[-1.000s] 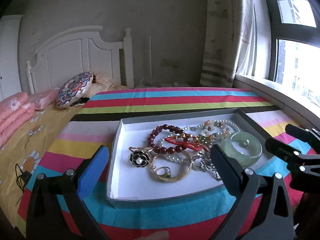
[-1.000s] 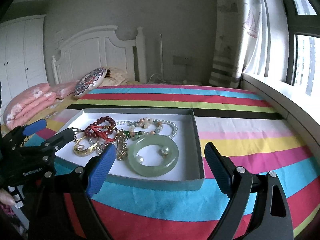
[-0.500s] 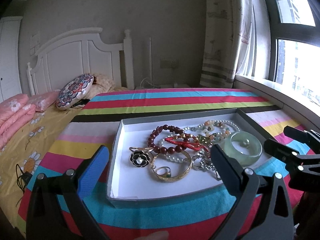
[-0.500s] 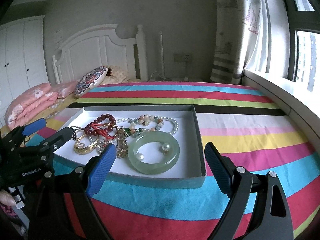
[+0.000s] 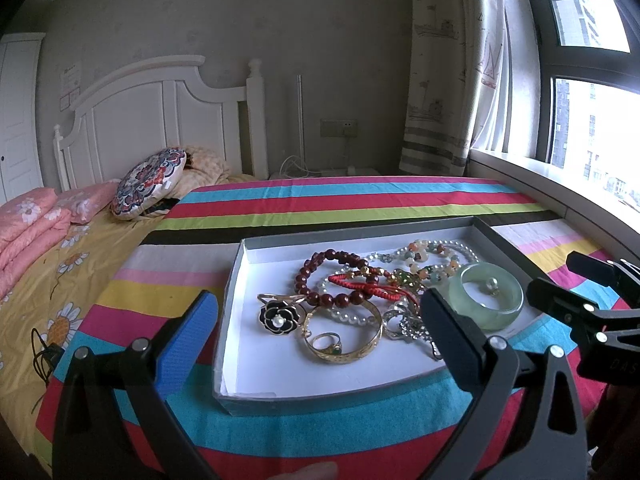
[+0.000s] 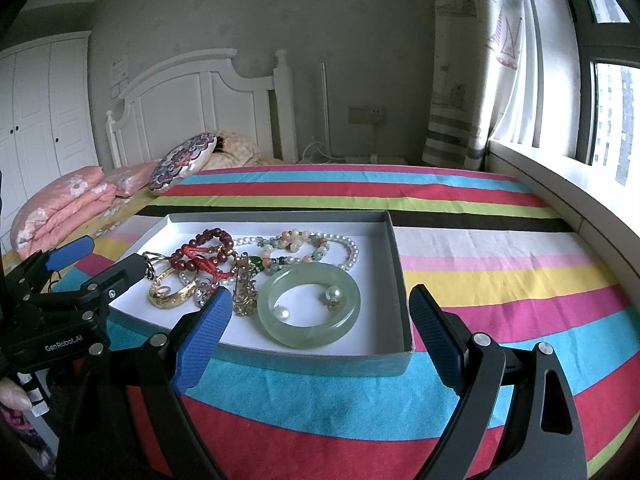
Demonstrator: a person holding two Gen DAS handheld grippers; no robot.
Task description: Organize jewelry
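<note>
A shallow grey box [image 5: 236, 276] with a white floor sits on a striped cloth and holds tangled jewelry: a pale green jade bangle [image 5: 486, 295], a dark red bead bracelet [image 5: 320, 276], a gold bangle [image 5: 344, 344], a black flower ring [image 5: 278, 317] and pearl strands [image 6: 348, 248]. In the right wrist view the jade bangle [image 6: 309, 305] lies nearest, with two pearl earrings inside it. My left gripper [image 5: 320, 328] is open and empty at the box's near edge. My right gripper [image 6: 320, 320] is open and empty, just short of the box's near wall [image 6: 320, 364].
The striped cloth [image 6: 480, 272] covers the surface around the box. A bed with pink bedding [image 5: 28, 224], a patterned cushion [image 5: 148, 184] and a white headboard stands at the left. A window sill [image 6: 568, 196] and curtain run along the right.
Both grippers have shifted only slightly; the box sits a little farther off in the right wrist view. Nothing was taken hold of.
</note>
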